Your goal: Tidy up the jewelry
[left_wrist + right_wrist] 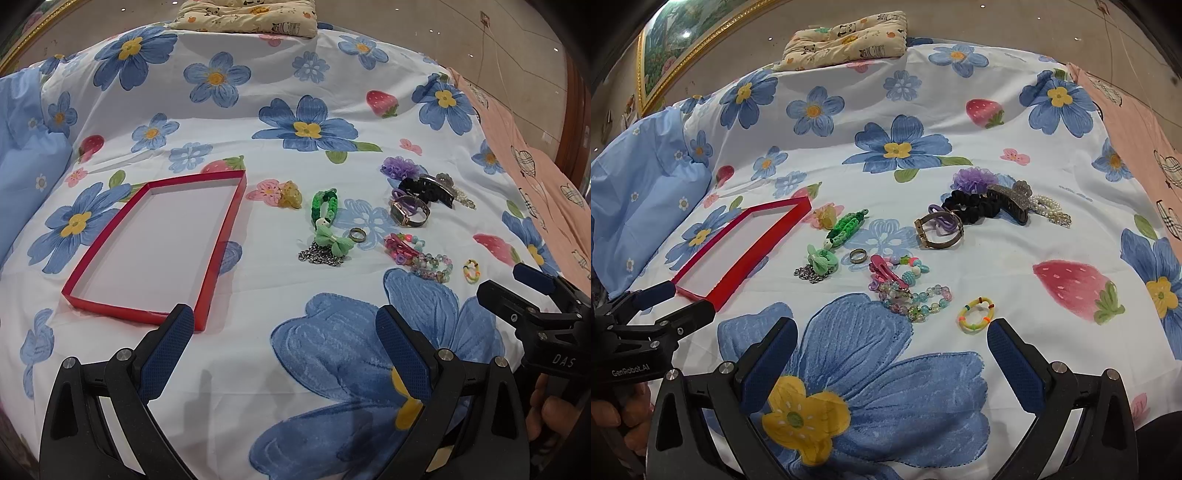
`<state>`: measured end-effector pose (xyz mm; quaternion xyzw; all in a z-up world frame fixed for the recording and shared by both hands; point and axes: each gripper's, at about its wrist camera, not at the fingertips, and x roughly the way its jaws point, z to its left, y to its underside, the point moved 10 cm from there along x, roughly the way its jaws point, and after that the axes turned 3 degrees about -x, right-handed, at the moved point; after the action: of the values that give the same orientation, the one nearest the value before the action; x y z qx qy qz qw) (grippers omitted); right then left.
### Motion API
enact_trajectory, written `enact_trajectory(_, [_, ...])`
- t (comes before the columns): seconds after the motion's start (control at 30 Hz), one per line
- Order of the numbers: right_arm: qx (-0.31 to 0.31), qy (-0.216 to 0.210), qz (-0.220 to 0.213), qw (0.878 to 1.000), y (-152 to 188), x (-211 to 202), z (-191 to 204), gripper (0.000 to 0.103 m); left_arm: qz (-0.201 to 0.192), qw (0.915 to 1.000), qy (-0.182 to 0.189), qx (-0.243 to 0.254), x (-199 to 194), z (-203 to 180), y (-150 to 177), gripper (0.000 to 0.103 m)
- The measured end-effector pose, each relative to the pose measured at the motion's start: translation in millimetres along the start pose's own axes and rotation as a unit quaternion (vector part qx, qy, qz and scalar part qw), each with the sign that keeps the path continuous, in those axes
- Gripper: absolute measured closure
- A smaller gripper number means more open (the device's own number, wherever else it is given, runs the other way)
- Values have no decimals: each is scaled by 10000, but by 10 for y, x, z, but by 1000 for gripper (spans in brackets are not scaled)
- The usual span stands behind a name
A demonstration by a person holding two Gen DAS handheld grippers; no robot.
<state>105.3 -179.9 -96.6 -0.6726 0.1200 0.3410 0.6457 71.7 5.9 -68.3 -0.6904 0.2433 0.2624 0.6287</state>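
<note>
An empty red tray (225,236) (753,251) lies on the floral sheet at the left. To its right lies scattered jewelry: a green braided band (322,204) (849,225), a green bow (334,242), a ring (358,234) (857,255), a watch (408,213) (938,229), beaded bracelets (430,262) (916,295), a yellow band (472,270) (976,314), a black hair claw (428,186) (1008,201) and a purple scrunchie (973,179). My left gripper (284,350) is open and empty near the tray's front corner. My right gripper (892,354) is open and empty, just short of the yellow band.
A patterned cushion (247,16) (846,37) sits at the bed's far edge. A blue pillow (646,192) lies at the left, a pink sheet (535,177) at the right. A framed picture (676,48) hangs at the far left.
</note>
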Motion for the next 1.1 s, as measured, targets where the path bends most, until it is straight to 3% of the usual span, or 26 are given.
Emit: enact_trajectory(1.1, [-21,-110,-16,9999,-27,5,80,0,14,10000,10,-7,7,26,20,4])
